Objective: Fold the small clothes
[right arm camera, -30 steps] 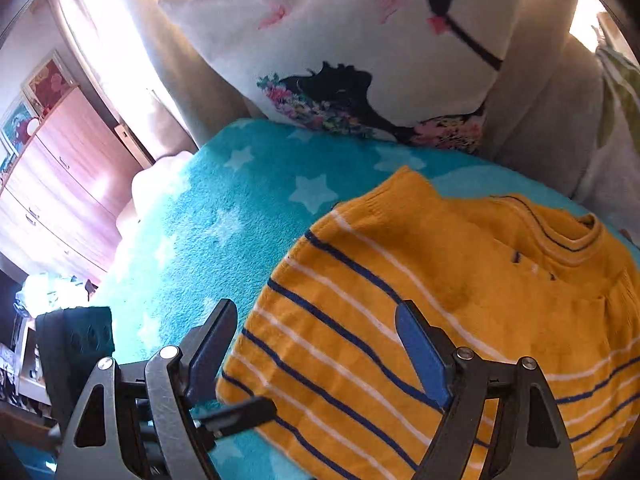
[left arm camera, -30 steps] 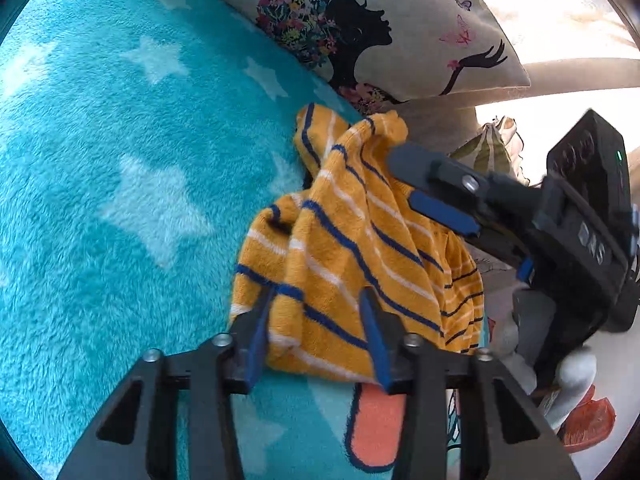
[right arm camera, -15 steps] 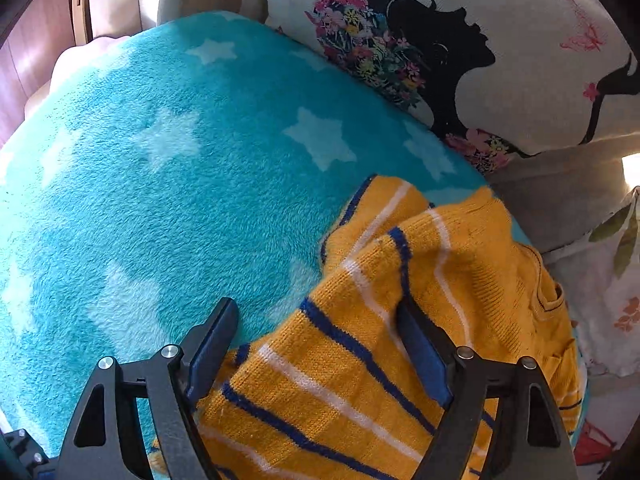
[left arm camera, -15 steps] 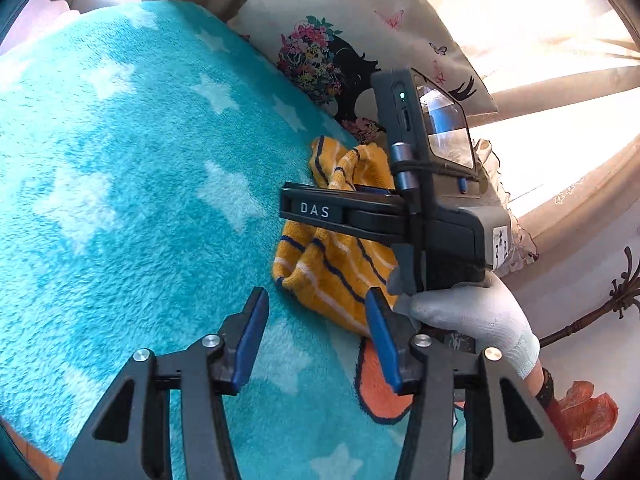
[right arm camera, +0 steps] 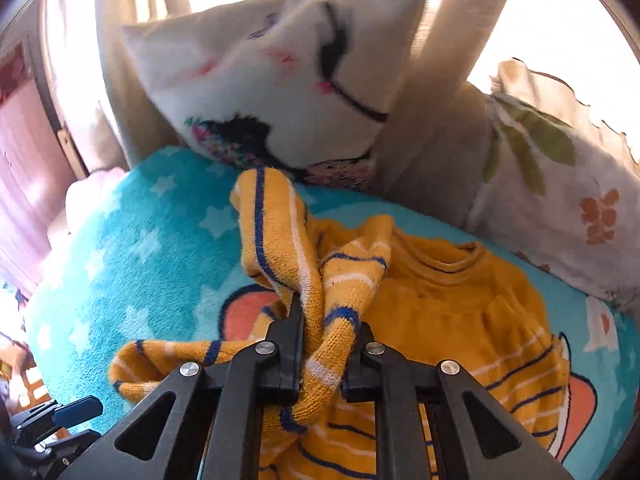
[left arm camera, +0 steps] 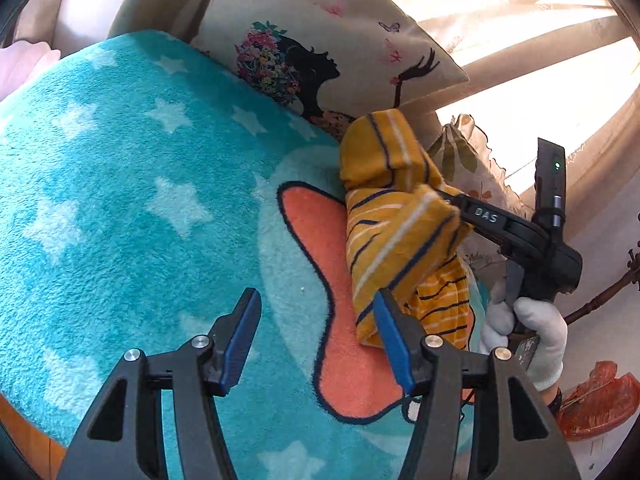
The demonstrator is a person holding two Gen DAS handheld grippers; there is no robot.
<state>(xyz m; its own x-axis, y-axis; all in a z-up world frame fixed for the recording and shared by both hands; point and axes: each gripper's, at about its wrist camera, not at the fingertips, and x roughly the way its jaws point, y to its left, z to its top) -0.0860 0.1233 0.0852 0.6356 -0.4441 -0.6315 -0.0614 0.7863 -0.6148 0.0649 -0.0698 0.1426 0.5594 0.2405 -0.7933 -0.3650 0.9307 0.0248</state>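
Note:
A yellow sweater (left arm camera: 400, 232) with navy and white stripes lies bunched on the teal star blanket (left arm camera: 140, 200), near its right side. My left gripper (left arm camera: 316, 296) hovers over the blanket with its jaws opening. Nothing is between them, and the sweater's hem lies just past the right finger. My right gripper (right arm camera: 326, 320) is closing, and its pads pinch a twisted fold of the sweater (right arm camera: 460, 300), lifting it. In the left wrist view a white-gloved hand (left arm camera: 532, 320) holds the right gripper (left arm camera: 456, 206), its tips buried in the cloth.
A white pillow (left arm camera: 320, 40) printed with a woman's profile leans behind the blanket. A floral cushion (right arm camera: 560, 168) stands to its right. The blanket has an orange fish print (left arm camera: 340, 320). A bright window is behind, and wooden furniture stands at the far left.
My left gripper has let go of the sweater's hem, widened and drawn back upward. My right gripper, open over the sweater before, has shut on a fold and pulled it up to the right.

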